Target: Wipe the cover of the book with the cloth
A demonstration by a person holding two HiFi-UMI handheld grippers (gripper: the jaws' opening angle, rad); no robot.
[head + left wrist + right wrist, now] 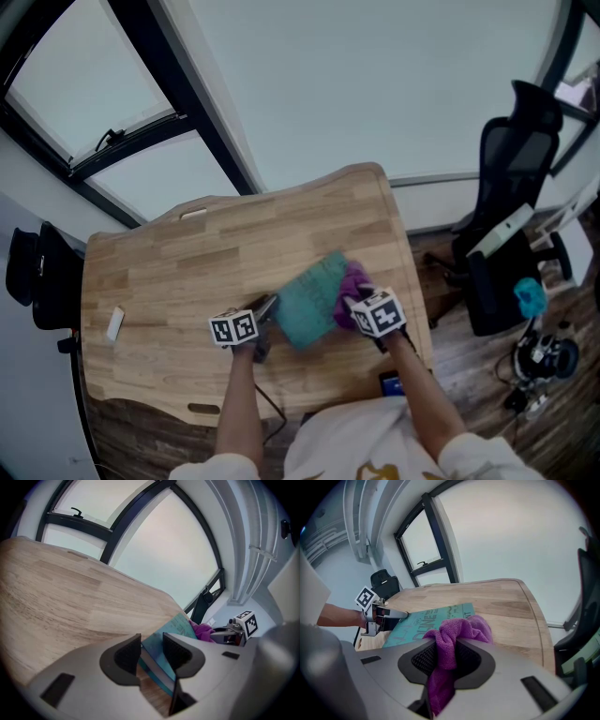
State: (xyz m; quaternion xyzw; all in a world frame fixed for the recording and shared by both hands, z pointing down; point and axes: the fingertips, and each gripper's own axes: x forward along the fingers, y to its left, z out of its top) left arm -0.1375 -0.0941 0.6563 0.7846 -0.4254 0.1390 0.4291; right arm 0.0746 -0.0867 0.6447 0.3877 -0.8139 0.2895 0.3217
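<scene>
1. Book (314, 298): teal cover, lies flat on the wooden table (178, 272), towards the near right part, set at an angle to the table's edges. Print on the cover shows in the right gripper view.
2. Cloth (459, 630): purple, bunched up, resting on the book's right end. Part of it hangs over onto the cover, and the rest runs back into the right tool.
3. Right tool (445, 660): jaws pinched together on the cloth. Fabric fills the gap and trails out below them. In the head view it sits at the book's right end.
4. Left tool (152, 652): jaws closed on the book's near left corner, with the book's edge sandwiched between the two pads. The right gripper view shows its tips touching the book's left edge.
5. The two tools face each other across the book, left one on the corner, right one on the cloth.
6. Small white flat item (114, 323) lies near the table's left edge, well apart from the book.
7. Black office chair (511, 187) stands on the floor to the right of the table.
8. Large window (309, 84) with dark frames lies beyond the table's far edge.
</scene>
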